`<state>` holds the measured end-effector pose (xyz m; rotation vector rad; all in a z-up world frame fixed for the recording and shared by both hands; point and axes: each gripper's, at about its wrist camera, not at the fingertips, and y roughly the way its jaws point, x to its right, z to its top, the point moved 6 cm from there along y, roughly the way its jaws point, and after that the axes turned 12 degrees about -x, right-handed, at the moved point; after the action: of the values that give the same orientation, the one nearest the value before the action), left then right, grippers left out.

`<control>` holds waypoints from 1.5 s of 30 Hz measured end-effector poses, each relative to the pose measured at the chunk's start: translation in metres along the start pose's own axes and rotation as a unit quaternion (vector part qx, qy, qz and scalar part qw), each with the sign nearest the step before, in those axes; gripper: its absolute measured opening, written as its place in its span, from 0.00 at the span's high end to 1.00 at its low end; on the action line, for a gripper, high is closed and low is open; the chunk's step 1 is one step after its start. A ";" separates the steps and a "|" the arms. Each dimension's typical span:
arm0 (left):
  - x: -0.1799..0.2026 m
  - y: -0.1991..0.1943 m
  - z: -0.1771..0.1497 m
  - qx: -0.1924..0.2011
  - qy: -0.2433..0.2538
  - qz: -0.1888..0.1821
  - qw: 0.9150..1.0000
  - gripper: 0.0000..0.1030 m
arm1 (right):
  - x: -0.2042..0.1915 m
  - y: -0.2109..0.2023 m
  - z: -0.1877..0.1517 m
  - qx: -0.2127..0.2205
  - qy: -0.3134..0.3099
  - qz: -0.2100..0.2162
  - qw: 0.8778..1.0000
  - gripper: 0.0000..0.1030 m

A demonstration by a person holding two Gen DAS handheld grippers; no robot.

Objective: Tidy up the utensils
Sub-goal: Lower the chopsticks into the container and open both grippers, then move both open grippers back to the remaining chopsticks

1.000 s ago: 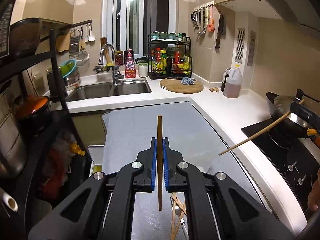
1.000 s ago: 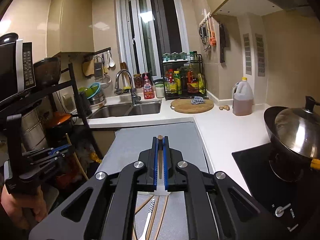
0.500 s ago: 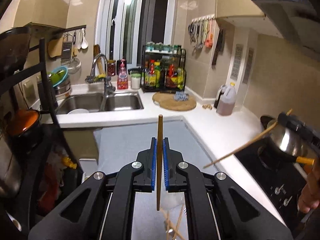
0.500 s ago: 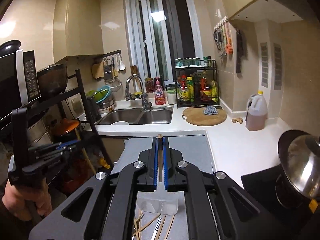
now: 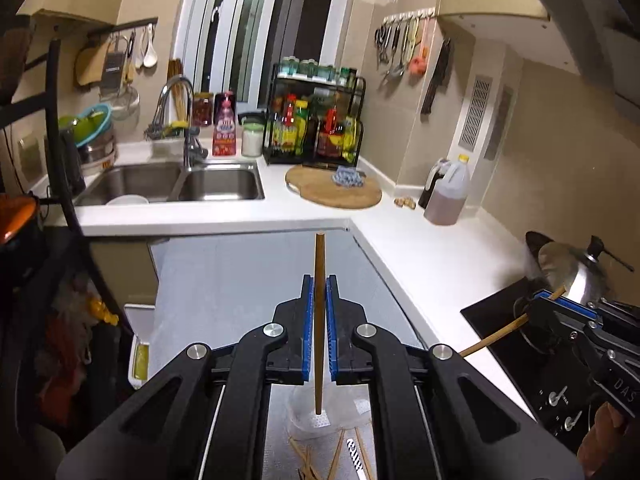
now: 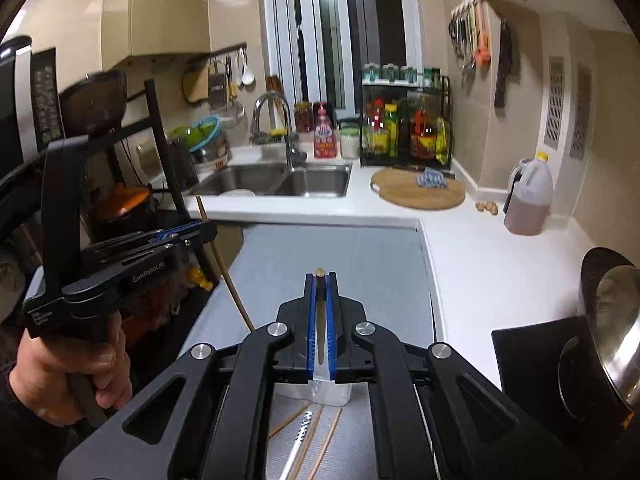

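My left gripper (image 5: 319,280) is shut on a wooden chopstick (image 5: 319,320) held upright, its lower tip over a clear plastic cup (image 5: 320,420) on the grey mat. My right gripper (image 6: 320,278) is shut on another chopstick (image 6: 320,320), seen end-on between its blue pads, above the same cup (image 6: 332,394). In the left wrist view the right gripper (image 5: 560,304) holds its chopstick (image 5: 500,334) slanting down to the left. In the right wrist view the left gripper (image 6: 192,236) and its chopstick (image 6: 224,272) are at the left. Loose chopsticks (image 6: 320,440) and a spoon-like utensil (image 6: 298,444) lie on the mat.
A grey mat (image 5: 248,280) covers the counter's near part. A double sink (image 5: 176,184), a round wooden board (image 5: 332,192), a condiment rack (image 5: 316,128) and an oil jug (image 5: 446,196) stand behind. A wok with lid (image 5: 568,264) sits on the stove at right. A black shelf rack (image 6: 120,160) stands at left.
Both grippers have risen and tipped forward, holding their chopsticks. The clear cup now shows beneath both. The right gripper has come closer to the left one.
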<state>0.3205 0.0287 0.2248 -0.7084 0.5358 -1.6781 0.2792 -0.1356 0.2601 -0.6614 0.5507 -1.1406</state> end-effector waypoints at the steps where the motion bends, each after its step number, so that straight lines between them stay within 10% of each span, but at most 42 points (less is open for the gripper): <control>1: -0.001 0.006 -0.004 -0.007 0.001 0.001 1.000 0.94 | 0.002 0.009 -0.003 -0.011 0.005 0.004 1.000 0.96; 13: -0.010 0.034 -0.027 -0.042 -0.007 0.006 0.999 0.93 | 0.019 0.066 -0.022 -0.085 0.038 0.008 0.996 0.86; 15: -0.010 0.031 -0.028 -0.040 -0.011 0.010 0.999 0.69 | 0.024 0.063 -0.022 -0.084 0.043 -0.011 0.996 0.60; 17: -0.010 0.023 -0.028 -0.031 -0.014 0.016 0.999 0.48 | 0.026 0.055 -0.021 -0.078 0.045 -0.018 0.996 0.57; 26: -0.001 -0.072 -0.045 0.069 -0.008 0.027 0.997 0.45 | 0.027 -0.021 -0.014 -0.006 0.026 -0.040 0.999 0.57; 45: -0.019 -0.089 -0.249 0.053 -0.036 0.107 0.992 0.48 | 0.018 -0.109 -0.074 0.104 0.050 -0.039 0.993 0.57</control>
<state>0.0855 0.0609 0.1052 -0.6091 0.4516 -1.4653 0.1634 -0.1960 0.2868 -0.4511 0.4862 -1.2906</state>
